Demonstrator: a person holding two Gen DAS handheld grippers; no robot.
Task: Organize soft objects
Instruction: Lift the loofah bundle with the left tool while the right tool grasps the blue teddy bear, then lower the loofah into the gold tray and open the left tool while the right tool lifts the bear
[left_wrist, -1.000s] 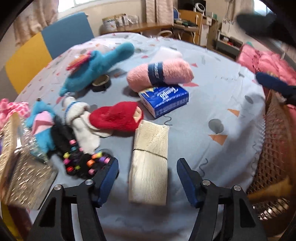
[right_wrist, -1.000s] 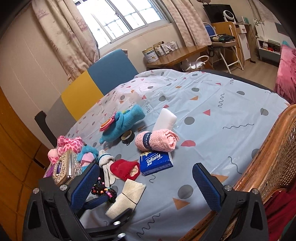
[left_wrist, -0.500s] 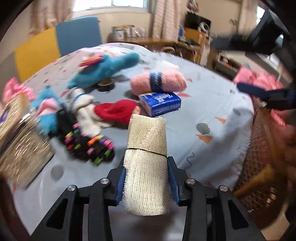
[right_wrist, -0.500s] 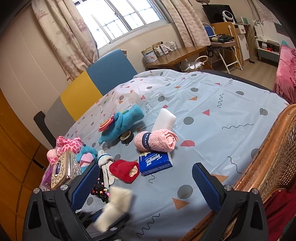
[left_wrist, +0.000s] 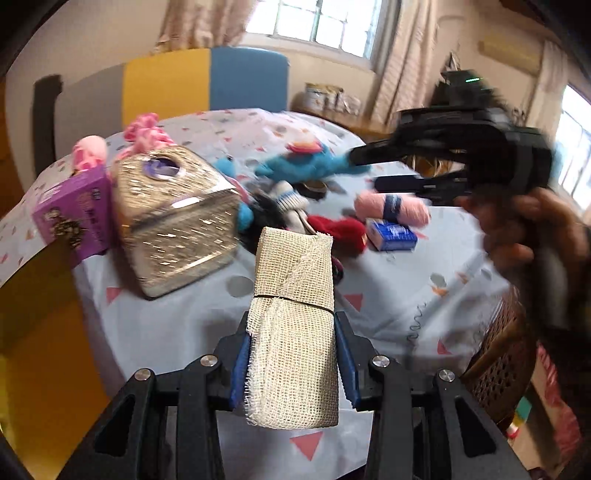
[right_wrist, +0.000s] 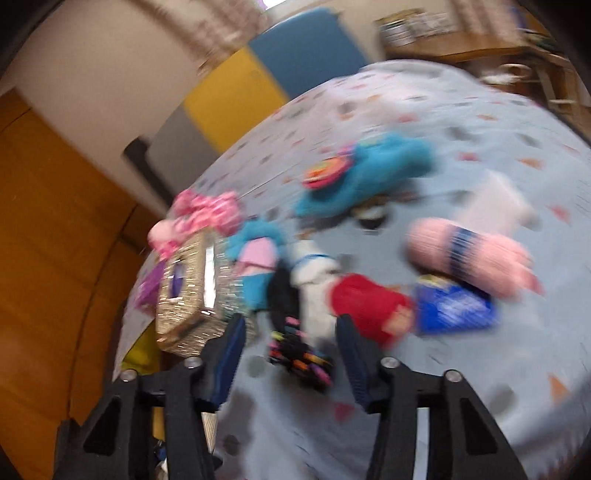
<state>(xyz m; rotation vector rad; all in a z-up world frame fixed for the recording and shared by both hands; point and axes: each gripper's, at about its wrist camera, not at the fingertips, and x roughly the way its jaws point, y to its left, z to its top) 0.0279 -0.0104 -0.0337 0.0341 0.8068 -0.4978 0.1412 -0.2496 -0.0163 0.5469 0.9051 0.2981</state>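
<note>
- Holding the rolled cream gauze cloth (left_wrist: 293, 332) clear of the table, we have our left gripper (left_wrist: 293, 363) clamped on its lower half, both blue pads pressed into the mesh; the roll sticks out ahead of the jaws, upright in that view.
- We judge the task barely begun: one soft item is lifted, none is visibly sorted yet.
- Our right gripper (right_wrist: 288, 360) has just been narrowing its jaws, yet nothing sits between them; the pads stand apart over the black bundle with coloured beads (right_wrist: 295, 354), not touching it as far as the blur lets us tell.
- Left on the tablecloth (left_wrist: 406, 306) ahead of the left gripper: the red knitted piece (left_wrist: 343, 229), the white sock (left_wrist: 288, 201), the pink yarn skein with a dark band (left_wrist: 393, 206), the blue plush toy (left_wrist: 310, 164), and a pink plush (left_wrist: 147, 129) farther off to the left.
- Containers: a glittery gold tissue box (left_wrist: 175, 218) sits ahead and left of the left gripper, its top opening showing only something purple; we cannot tell its contents.
- A purple carton (left_wrist: 75, 210) stands just beside that box, closed as far as we see.
- A small blue tissue pack (left_wrist: 393, 234) lies near the yarn.
- We see no basket or bin holding soft things, so where the cloth goes is unclear.
</note>
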